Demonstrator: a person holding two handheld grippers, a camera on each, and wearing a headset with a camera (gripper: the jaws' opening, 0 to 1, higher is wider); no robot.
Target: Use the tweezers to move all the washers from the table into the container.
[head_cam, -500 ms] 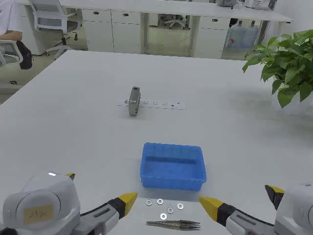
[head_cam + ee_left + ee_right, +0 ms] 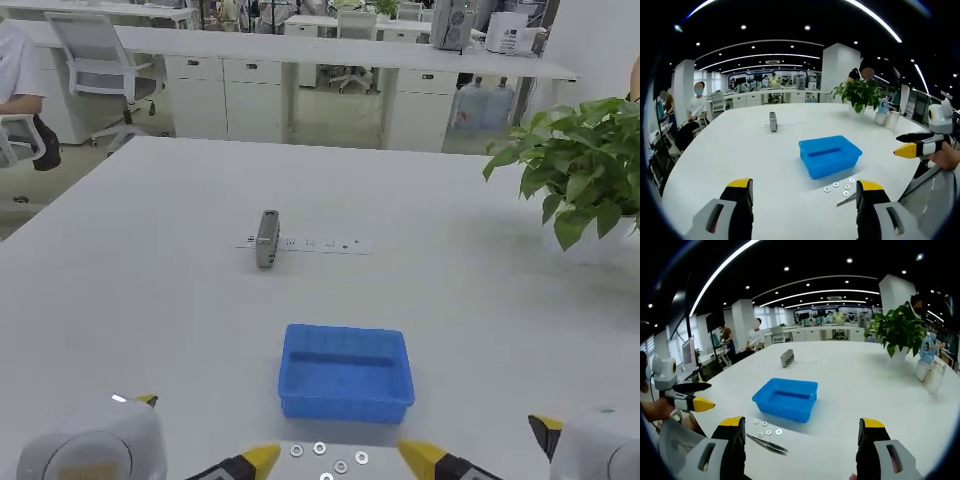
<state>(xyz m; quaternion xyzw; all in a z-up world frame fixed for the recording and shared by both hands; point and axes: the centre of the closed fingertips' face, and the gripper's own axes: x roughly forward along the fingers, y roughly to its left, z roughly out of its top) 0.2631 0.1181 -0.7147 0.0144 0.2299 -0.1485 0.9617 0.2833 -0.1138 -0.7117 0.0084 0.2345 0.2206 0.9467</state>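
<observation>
Washers (image 2: 320, 449) lie loose on the white bench (image 2: 150, 290), a small cluster just in front of the near wall of the blue container (image 2: 345, 404), close to it but not touching. We see the tweezers (image 2: 768, 444) lying flat on the bench just on the near side of the cluster, with neither tool on them. We hold the left tool (image 2: 804, 184) low over the bench, its yellow-tipped jaws spread wide and gripping nothing. The right tool (image 2: 801, 422) gapes just as wide and is just as empty. In the head view the two tools flank the cluster, one on each side, inner tips pointing toward it. Farther across the bench a grey adapter (image 2: 267, 238) sits at the end of a white power strip (image 2: 330, 244), and a potted plant (image 2: 575, 165) stands at the right.
</observation>
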